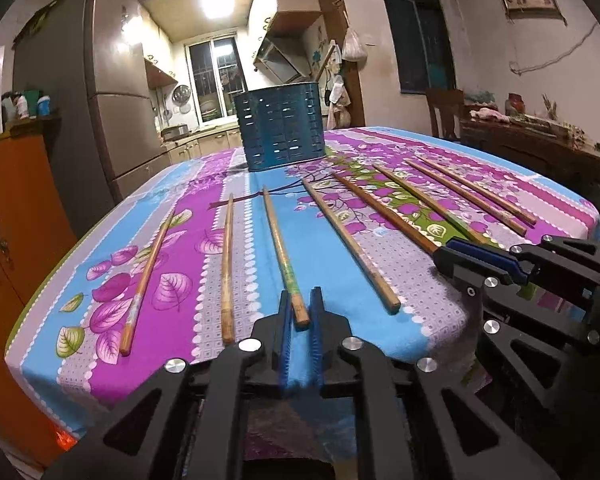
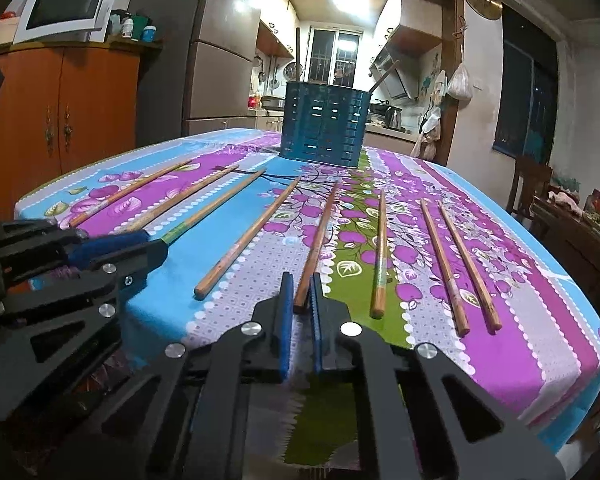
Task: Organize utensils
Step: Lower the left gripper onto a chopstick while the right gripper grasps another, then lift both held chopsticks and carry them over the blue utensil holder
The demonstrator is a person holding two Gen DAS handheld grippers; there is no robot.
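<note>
– Where do we stand?
– Our left gripper (image 1: pixel 300 312) and right gripper (image 2: pixel 301 296) each straddle a chopstick's (image 1: pixel 284 252) near end on the tablecloth (image 1: pixel 332 248), fingers apart, not clamped. The blue holder (image 1: pixel 281 126) stands beyond.

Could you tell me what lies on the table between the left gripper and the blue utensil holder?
Only one chopstick, its near end between the left gripper fingers and its tip short of the utensil holder; beyond that, bare tablecloth, shown in the left wrist view.

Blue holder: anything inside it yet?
One wooden stick pokes above the rim of the blue holder, leaning right. The slots show only light; the bottom is hidden. Eight chopsticks lie on the tablecloth.
</note>
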